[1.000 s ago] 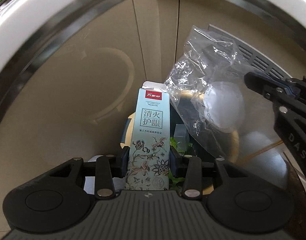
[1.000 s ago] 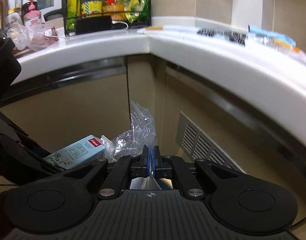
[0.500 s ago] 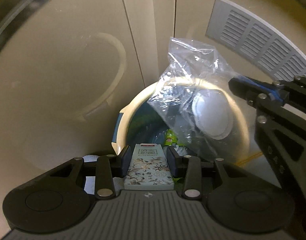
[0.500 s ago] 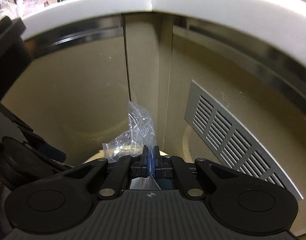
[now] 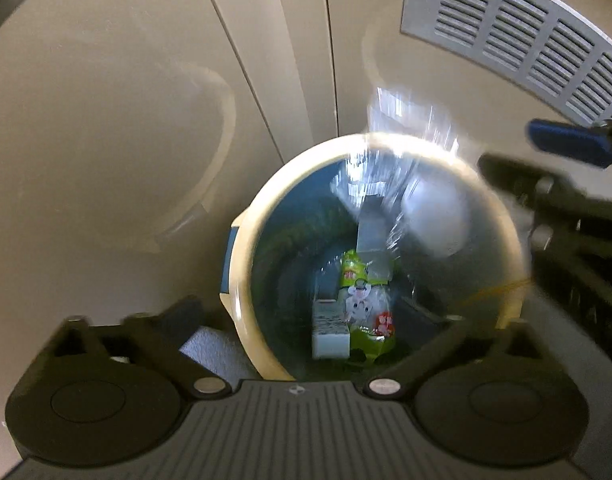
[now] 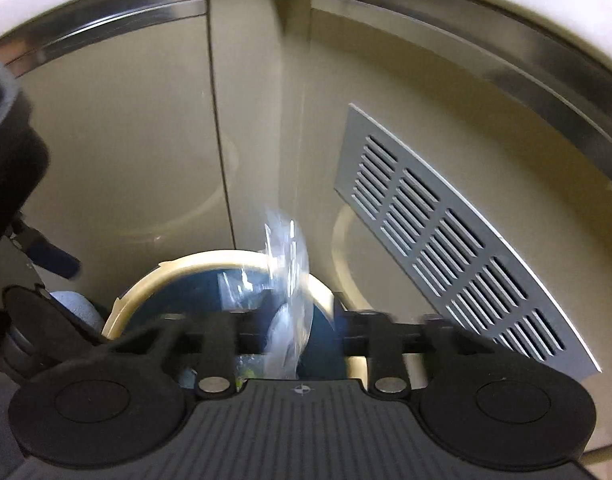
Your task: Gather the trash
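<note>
Both grippers' jaws opening over the round cream-rimmed bin (image 5: 241, 276); the crinkled clear plastic bag (image 6: 285, 280) between the right gripper (image 6: 293, 328) jaws, unclamped, could snag the far rim; left gripper (image 5: 318, 320) empty.

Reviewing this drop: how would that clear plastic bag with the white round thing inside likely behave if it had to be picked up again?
Probably floppy: the clear plastic bag is crinkled film without a fixed shape. Likely light, though the white round item inside should weight one end. Its glossy film may be slippery; it already sits loose between the opening right gripper jaws above the bin.
</note>
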`<action>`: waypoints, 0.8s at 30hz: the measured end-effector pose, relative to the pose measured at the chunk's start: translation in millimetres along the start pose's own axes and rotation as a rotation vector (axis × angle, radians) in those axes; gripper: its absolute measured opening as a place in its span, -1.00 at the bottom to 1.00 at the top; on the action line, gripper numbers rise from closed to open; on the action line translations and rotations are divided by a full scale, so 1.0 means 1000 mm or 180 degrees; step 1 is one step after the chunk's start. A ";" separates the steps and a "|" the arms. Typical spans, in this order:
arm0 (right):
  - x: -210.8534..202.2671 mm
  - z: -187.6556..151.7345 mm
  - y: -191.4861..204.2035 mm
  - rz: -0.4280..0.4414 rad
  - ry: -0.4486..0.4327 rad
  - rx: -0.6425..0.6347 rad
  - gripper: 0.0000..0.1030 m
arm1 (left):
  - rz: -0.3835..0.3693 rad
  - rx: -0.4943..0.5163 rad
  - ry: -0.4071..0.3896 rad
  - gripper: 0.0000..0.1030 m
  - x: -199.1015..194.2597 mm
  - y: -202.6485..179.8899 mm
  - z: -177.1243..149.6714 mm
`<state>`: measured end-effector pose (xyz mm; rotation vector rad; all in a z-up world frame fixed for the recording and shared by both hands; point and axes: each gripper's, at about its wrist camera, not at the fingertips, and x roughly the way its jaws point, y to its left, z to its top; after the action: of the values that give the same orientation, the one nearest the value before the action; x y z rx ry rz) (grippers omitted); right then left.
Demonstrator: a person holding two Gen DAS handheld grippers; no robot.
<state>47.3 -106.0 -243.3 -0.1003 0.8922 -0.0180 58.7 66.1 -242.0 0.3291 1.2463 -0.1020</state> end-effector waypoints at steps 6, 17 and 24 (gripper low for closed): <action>-0.023 0.000 -0.004 0.0036 -0.0006 0.0024 0.31 | 0.0086 -0.0053 -0.0045 0.99 -0.020 0.009 -0.002; -0.109 -0.017 0.011 0.0038 -0.0287 -0.0192 0.75 | 0.0182 -0.0280 -0.0448 0.99 -0.095 0.014 -0.053; -0.138 -0.026 0.019 0.0034 -0.0495 -0.0283 0.79 | 0.0393 -0.0236 -0.0678 0.99 -0.114 -0.003 -0.067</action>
<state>-60.2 -80.8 -153.6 -0.1778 0.7381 0.0389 -40.4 71.6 -153.6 0.3214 1.0141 0.0151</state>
